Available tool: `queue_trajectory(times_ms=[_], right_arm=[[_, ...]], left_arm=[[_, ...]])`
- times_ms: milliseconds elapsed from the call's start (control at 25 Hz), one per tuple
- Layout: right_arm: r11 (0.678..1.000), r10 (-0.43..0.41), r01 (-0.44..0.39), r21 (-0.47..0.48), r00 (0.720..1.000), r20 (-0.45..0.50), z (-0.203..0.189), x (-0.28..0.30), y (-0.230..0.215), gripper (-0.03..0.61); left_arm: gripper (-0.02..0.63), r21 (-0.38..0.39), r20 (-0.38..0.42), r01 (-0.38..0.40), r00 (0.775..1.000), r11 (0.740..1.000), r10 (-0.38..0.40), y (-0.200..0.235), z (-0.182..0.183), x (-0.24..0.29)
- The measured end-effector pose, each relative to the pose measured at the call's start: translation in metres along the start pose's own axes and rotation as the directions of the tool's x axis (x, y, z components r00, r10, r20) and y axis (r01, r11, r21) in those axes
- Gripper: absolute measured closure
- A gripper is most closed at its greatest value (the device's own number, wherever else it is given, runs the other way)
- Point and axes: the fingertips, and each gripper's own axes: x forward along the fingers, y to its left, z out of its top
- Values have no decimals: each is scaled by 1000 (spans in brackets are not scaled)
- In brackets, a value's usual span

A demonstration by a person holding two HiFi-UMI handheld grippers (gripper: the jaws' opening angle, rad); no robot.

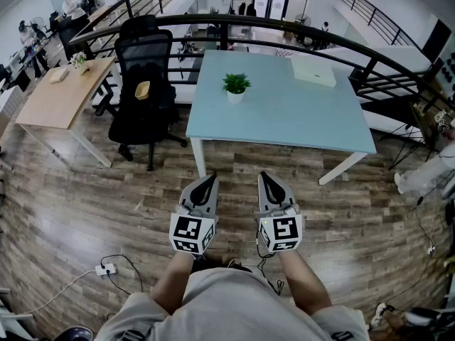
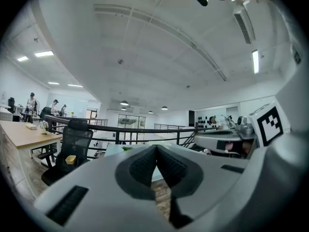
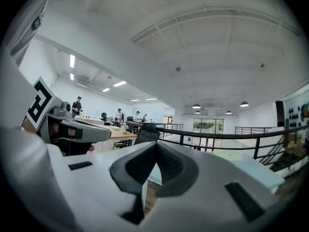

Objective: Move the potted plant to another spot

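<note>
Peeking over left tongs (image 2: 157, 149), potted plant (image 2: 127, 148)

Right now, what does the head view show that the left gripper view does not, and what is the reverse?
Only the head view: the white box on the blue table, the power strip on the wooden floor, and the person's forearms.
Only the left gripper view: the ceiling lights, and a close look at the left gripper, its pads pressed together with nothing between them.
Both: the black office chair, the wooden desk, the curved black railing and the right gripper.
</note>
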Motion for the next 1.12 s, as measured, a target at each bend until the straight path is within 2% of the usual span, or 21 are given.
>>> queue_trajectory(times_ms=[440, 600, 680, 960, 1120], right_arm=[[997, 73, -73, 4, 996, -57, -43, -5, -22, 575], [993, 107, -102, 56, 990, -89, -63, 6, -22, 569], [992, 116, -110, 64, 988, -104, -72, 17, -23, 503], [995, 93, -86, 54, 985, -145, -90, 71, -43, 470], [996, 78, -71, 45, 979, -191, -89, 114, -53, 415]], left_arm=[[601, -8, -68, -21, 997, 1000, 20, -23, -33, 20], [601, -14, -114, -19, 993, 1000, 17, -17, -48, 29], [601, -18, -129, -16, 992, 1000, 14, -8, -55, 39], [601, -44, -139, 41, 989, 998, -47, 28, -63, 103], [601, -52, -156, 92, 983, 994, -99, 61, -54, 144]])
